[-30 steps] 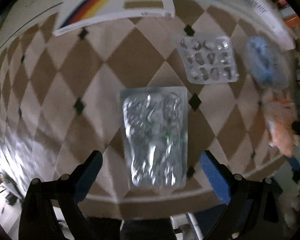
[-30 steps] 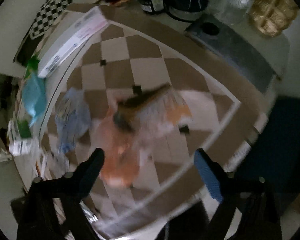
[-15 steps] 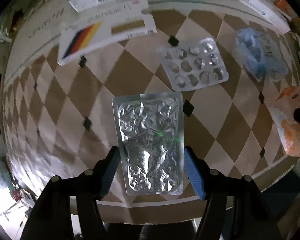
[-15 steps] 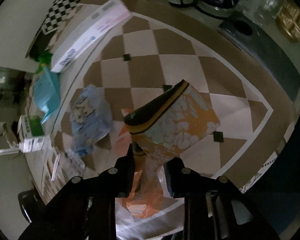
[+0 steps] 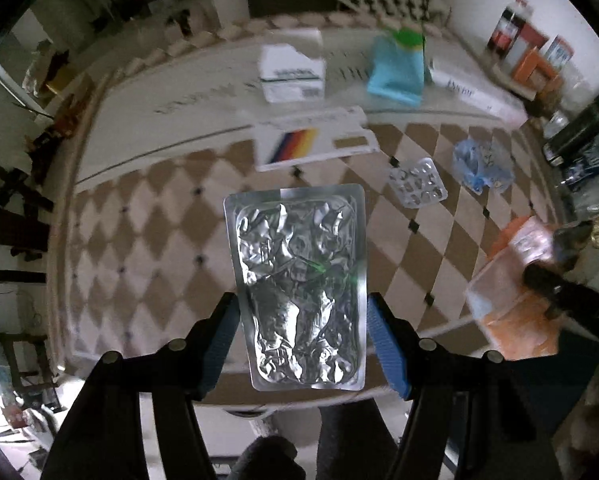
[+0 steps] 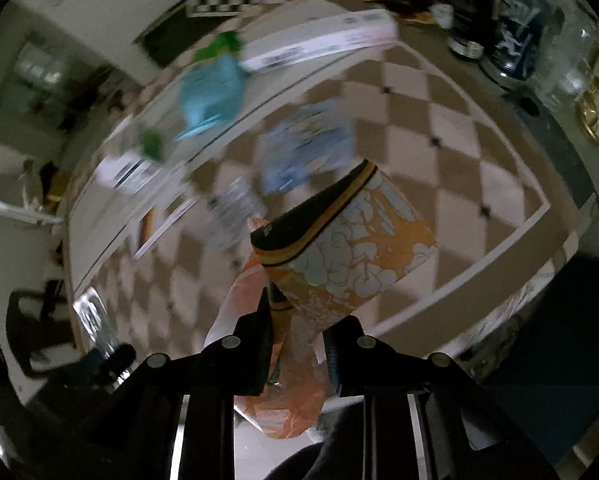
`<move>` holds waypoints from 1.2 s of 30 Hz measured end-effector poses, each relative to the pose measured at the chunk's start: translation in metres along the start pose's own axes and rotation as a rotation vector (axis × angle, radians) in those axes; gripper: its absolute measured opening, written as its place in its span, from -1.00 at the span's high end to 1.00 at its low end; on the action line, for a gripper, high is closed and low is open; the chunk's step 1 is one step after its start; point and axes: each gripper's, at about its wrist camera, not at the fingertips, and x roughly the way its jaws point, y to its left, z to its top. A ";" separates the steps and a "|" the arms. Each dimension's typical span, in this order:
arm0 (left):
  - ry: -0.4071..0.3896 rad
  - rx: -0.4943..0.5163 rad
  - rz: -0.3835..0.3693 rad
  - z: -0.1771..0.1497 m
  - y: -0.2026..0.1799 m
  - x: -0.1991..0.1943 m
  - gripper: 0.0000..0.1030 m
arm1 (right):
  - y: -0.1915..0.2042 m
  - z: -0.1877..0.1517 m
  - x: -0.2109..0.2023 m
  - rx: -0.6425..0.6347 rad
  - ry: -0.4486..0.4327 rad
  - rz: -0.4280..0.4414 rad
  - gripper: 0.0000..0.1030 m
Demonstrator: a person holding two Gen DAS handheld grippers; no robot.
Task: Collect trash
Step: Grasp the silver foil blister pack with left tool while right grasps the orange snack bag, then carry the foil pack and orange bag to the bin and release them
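My left gripper point(image 5: 301, 336) is shut on a large silver foil blister pack point(image 5: 299, 280) and holds it up above the checkered table point(image 5: 147, 232). My right gripper point(image 6: 297, 340) is shut on an orange patterned bag point(image 6: 339, 248) with a black and yellow top band and holds it off the table. That bag and the right gripper also show at the right in the left wrist view point(image 5: 515, 280). A small clear blister pack point(image 5: 417, 182) and a crumpled blue plastic wrapper point(image 5: 481, 164) lie on the table beyond.
A white box with coloured stripes point(image 5: 311, 144), a white carton point(image 5: 293, 70), a light blue packet point(image 5: 397, 70) and a long white box point(image 5: 475, 94) lie at the table's far side. Dark jars point(image 6: 507, 32) and a glass jar point(image 6: 571, 60) stand at the right.
My left gripper closed on the foil blister pack and lifted it off the table. My right gripper closed on the orange bag and raised it.
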 end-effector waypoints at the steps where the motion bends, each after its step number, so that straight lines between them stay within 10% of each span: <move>1: -0.021 -0.002 -0.006 -0.012 0.020 -0.009 -0.19 | 0.011 -0.013 -0.004 -0.018 -0.006 0.010 0.56; 8: -0.061 -0.015 -0.051 -0.092 0.110 -0.031 -0.19 | 0.076 -0.125 -0.025 -0.097 -0.018 0.067 0.56; 15: 0.080 -0.064 -0.074 -0.188 0.176 0.004 -0.19 | 0.111 -0.256 0.007 -0.137 0.092 0.065 0.56; 22: 0.266 -0.099 -0.070 -0.249 0.207 0.128 -0.20 | 0.097 -0.342 0.114 -0.145 0.264 -0.003 0.56; 36: 0.490 -0.264 -0.197 -0.303 0.237 0.389 -0.22 | 0.062 -0.412 0.403 -0.203 0.463 -0.048 0.56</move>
